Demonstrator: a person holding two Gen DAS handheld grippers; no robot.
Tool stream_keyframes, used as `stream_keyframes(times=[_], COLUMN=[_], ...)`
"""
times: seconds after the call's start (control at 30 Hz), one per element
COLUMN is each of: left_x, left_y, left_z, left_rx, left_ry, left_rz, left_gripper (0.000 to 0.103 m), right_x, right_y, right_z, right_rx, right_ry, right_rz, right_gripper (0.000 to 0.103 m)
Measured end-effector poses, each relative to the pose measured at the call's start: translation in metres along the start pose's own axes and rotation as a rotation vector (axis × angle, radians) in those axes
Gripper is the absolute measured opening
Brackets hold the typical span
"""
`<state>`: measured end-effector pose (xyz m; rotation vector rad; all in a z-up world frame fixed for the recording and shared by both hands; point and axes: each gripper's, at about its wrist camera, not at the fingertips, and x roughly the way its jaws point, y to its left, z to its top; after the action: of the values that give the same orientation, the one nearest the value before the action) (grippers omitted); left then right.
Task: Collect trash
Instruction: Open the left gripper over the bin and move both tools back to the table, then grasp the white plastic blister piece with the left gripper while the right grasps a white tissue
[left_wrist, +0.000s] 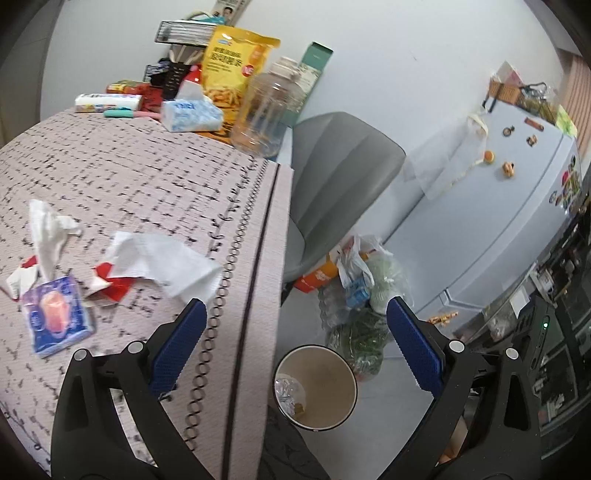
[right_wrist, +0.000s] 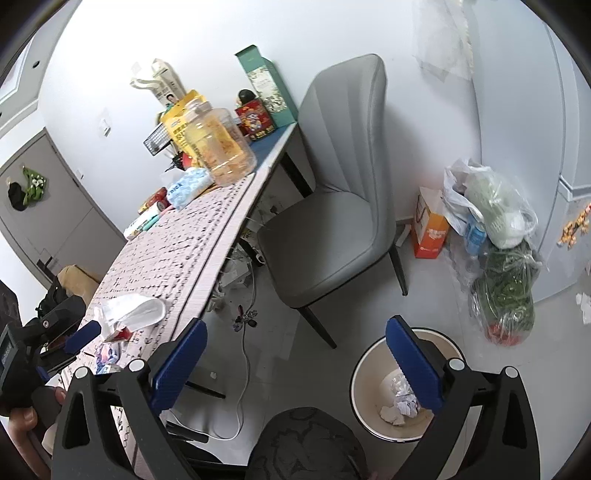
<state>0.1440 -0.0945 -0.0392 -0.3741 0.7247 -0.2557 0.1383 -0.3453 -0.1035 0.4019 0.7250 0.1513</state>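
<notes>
On the patterned tablecloth (left_wrist: 129, 166) lie a flat white tissue (left_wrist: 166, 264), a crumpled white tissue (left_wrist: 46, 230), red-and-white wrapper scraps (left_wrist: 110, 282) and a blue-purple packet (left_wrist: 55, 319). My left gripper (left_wrist: 295, 314) is open and empty, over the table's edge, its left finger just beside the flat tissue. A beige trash bin (left_wrist: 321, 384) stands on the floor below; it holds crumpled paper (right_wrist: 402, 398). My right gripper (right_wrist: 295, 332) is open and empty above the bin (right_wrist: 360, 369). The left gripper also shows in the right wrist view (right_wrist: 79, 338), near the tissue (right_wrist: 136, 308).
A grey chair (right_wrist: 332, 229) stands by the table. Plastic bags (right_wrist: 495, 221) and an orange box (right_wrist: 430, 229) sit on the floor by the fridge (left_wrist: 498, 184). The table's far end holds a clear jar (left_wrist: 264, 110), tissue pack (left_wrist: 190, 114) and snack bag (left_wrist: 236, 62). A cable (right_wrist: 245, 362) lies on the floor.
</notes>
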Motion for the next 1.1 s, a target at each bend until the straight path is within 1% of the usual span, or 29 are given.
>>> stream_keyframes(times=[0.23, 0.37, 0.5, 0.67, 0.77, 0.87, 1.0, 1.1], left_x=[-0.025, -0.041, -0.054, -0.069, -0.078, -0.08, -0.076, -0.069], left_y=[0.022, 0.036, 0.057, 0.079, 0.094, 0.108, 0.12, 0.122], left_z=[-0.003, -0.009, -0.016, -0.018, -0.019, -0.023, -0.032, -0.037], left_rx=[-0.024, -0.03, -0.06, -0.09, -0.112, -0.131, -0.148, -0.142], left_ry=[-0.032, -0.043, -0.054, -0.065, -0.082, -0.077, -0.052, -0.027], left_rz=[0.017, 0.036, 0.06, 0.069, 0.093, 0.104, 0.13, 0.146], left_gripper=[0.097, 0.097, 0.097, 0.097, 0.097, 0.097, 0.096, 0.091], right_x=[-0.002, -0.001, 0.003, 0.01, 0.014, 0.016, 0.019, 0.022], right_y=[0.03, 0.044, 0.059, 0.076, 0.088, 0.097, 0.101, 0.103], right_z=[-0.002, -0.004, -0.006, -0.014, -0.017, -0.018, -0.022, -0.027], right_rx=[-0.043, -0.066, -0.086, -0.099, -0.121, -0.143, -0.147, -0.151], right_ry=[0.005, 0.007, 0.012, 0.029, 0.037, 0.042, 0.051, 0.06], right_rz=[0.028, 0.048, 0.066, 0.093, 0.111, 0.125, 0.141, 0.151], right_gripper=[0.095, 0.095, 0.095, 0.095, 0.095, 0.095, 0.095, 0.095])
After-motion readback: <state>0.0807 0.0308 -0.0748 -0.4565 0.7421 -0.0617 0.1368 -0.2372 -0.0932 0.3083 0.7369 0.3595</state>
